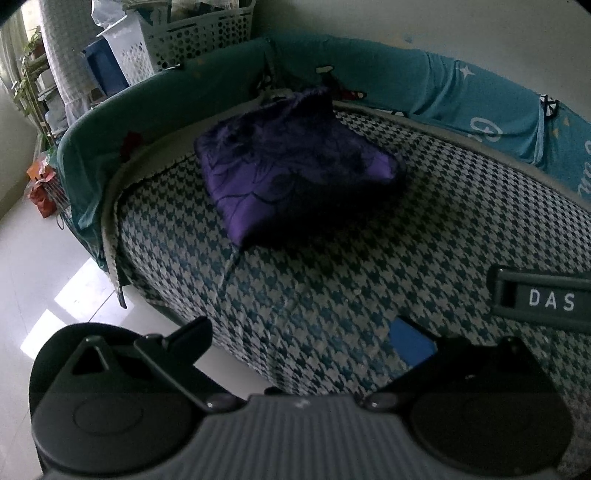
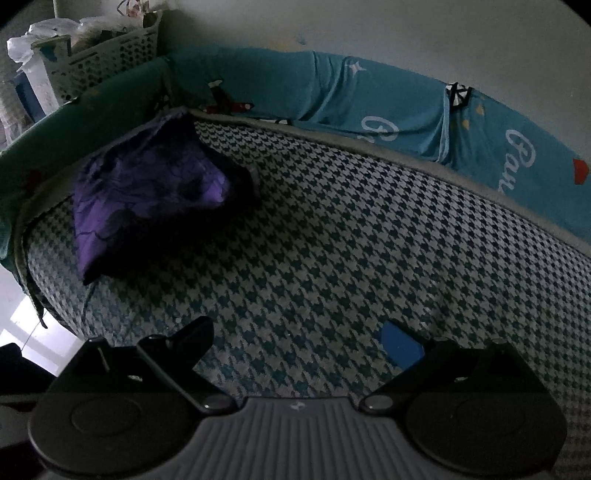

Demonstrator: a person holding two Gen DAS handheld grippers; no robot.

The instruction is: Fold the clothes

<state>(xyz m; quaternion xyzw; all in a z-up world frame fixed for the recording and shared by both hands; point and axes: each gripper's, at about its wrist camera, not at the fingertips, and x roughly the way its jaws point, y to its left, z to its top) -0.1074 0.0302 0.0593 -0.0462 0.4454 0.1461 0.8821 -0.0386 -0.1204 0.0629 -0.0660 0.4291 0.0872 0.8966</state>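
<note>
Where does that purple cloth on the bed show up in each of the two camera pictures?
Left wrist view: purple cloth sits centre, upper half.
Right wrist view: purple cloth sits far left, upper half.
Shared landmark: the white laundry basket beyond the bed's corner, up and left of the cloth.

— What's lying there?
— A glossy purple garment with dark swirling line patterns (image 1: 291, 166), folded into a thick, roughly square bundle.
— Where?
— On the houndstooth bedcover, near the far corner (image 2: 147, 195). One dim edge looks slightly raised, perhaps.
</note>
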